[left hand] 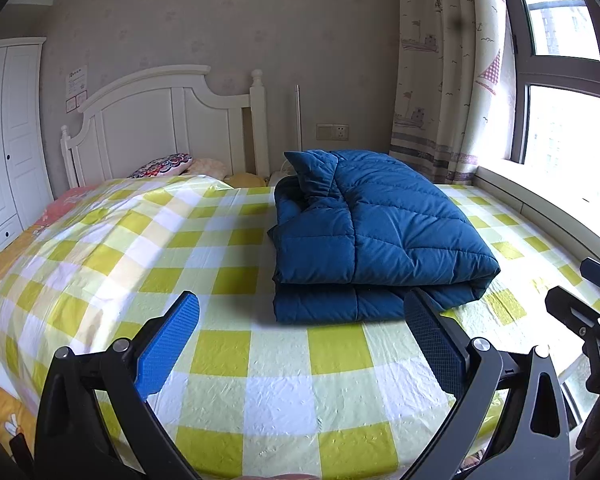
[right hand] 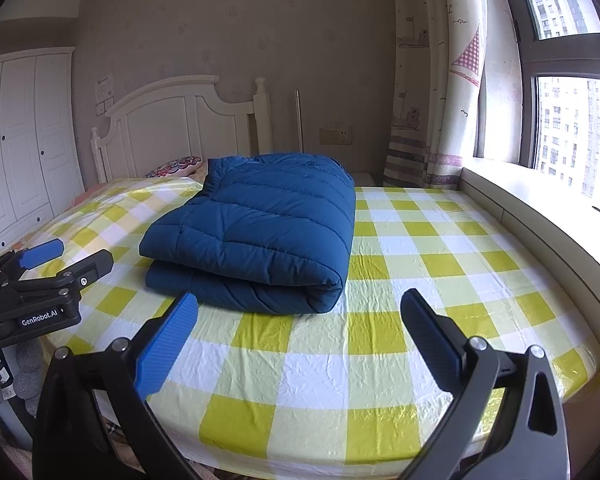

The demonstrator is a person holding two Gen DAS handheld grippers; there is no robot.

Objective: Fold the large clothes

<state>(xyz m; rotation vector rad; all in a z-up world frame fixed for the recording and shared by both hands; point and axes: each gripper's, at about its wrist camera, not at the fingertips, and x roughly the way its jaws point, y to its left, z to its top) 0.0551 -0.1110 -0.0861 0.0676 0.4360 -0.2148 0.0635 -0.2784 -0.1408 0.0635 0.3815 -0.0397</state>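
a blue padded jacket [left hand: 376, 232] is seen folded into a thick bundle on the bed [left hand: 268, 360], toward the headboard-side middle of the sheet. the left gripper [left hand: 302, 320] and right gripper [right hand: 300, 318] are held before its near folded edge, fingers spread, nothing gripped. the left is judged nearer.

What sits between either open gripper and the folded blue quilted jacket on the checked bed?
Nothing visible. Only bare yellow-and-white checked bedsheet lies between the right gripper and the folded blue quilted jacket; likewise for the left gripper. Both grippers are open and empty.
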